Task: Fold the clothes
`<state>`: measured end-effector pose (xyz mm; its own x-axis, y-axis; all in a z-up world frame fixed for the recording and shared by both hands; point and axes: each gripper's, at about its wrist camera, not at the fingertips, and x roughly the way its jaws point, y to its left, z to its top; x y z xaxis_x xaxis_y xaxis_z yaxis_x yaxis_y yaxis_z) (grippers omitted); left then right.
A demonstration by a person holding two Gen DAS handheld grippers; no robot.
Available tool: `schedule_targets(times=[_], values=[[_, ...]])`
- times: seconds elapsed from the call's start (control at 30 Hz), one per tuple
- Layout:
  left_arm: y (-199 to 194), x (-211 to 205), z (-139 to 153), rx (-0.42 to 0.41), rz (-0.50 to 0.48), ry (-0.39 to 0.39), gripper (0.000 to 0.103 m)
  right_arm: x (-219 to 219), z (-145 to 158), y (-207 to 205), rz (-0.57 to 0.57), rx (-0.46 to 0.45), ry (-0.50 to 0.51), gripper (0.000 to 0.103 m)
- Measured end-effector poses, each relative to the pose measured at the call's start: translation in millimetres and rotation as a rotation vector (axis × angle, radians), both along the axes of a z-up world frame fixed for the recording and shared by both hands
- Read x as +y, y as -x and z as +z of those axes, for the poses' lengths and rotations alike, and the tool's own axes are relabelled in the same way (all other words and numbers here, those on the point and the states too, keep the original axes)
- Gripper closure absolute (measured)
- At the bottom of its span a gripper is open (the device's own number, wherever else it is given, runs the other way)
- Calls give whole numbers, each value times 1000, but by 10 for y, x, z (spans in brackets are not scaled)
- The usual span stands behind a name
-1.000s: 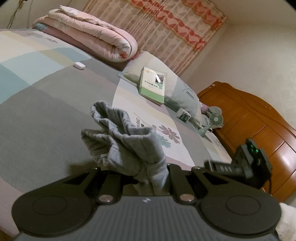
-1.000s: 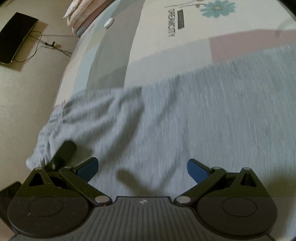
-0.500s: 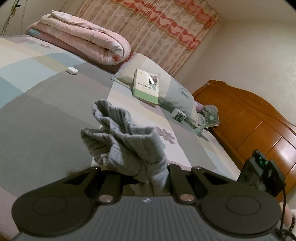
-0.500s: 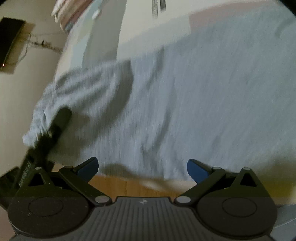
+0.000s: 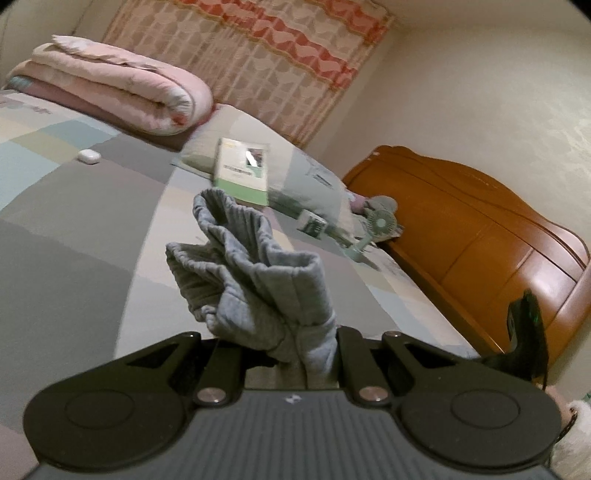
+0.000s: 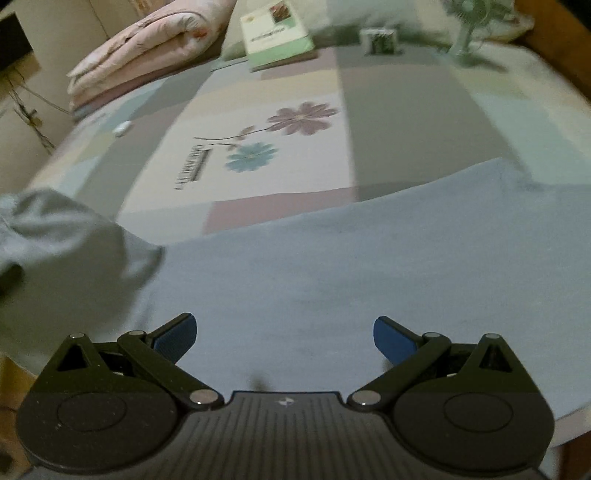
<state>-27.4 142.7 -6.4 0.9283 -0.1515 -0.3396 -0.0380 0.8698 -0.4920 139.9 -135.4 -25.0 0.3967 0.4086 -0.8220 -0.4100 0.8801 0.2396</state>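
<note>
Since a second ago my right tool (image 6: 283, 334) has tipped up from looking straight down on the cloth: the flowered bedsheet (image 6: 295, 147) and the book (image 6: 275, 31) now fill the upper half of its frame. My left tool (image 5: 275, 347) has barely shifted and still clenches the same bunch.

That bunch is the ribbed, gathered end of the grey garment (image 5: 255, 273). It stands up in the centre of the left frame, pinched between the closed fingers and lifted off the bed. In the right view the rest of the garment (image 6: 332, 280) lies spread flat across the lower half of the frame, running off toward the left edge where it rises. The right tool hangs released over it, blue pads wide apart, holding nothing.

Risks as I judge them:
- Only one end is held, so pulling it across could drag the whole flat part along the sheet and wrinkle it, rather than making a clean crease.
- The grip is on a thick wad, and layers could slip out unevenly.
- If the right tool closes on the flat cloth, it may pinch the bedsheet too.
- The near edge of the cloth seems to lie at the bed's edge, and a tug could slide it off.
</note>
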Motion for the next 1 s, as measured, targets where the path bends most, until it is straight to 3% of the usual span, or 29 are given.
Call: schedule_targets(times=[0.2, 0.43, 1.0], values=[[-228, -227, 82, 5, -62, 3, 93, -281, -95, 87, -48, -2, -24, 0], [-549, -539, 78, 29, -134, -24, 93, -315, -88, 95, -105, -39, -44, 0], [-1097, -1106, -325, 153, -286, -94, 93, -771, -153, 80, -227, -50, -78, 0]])
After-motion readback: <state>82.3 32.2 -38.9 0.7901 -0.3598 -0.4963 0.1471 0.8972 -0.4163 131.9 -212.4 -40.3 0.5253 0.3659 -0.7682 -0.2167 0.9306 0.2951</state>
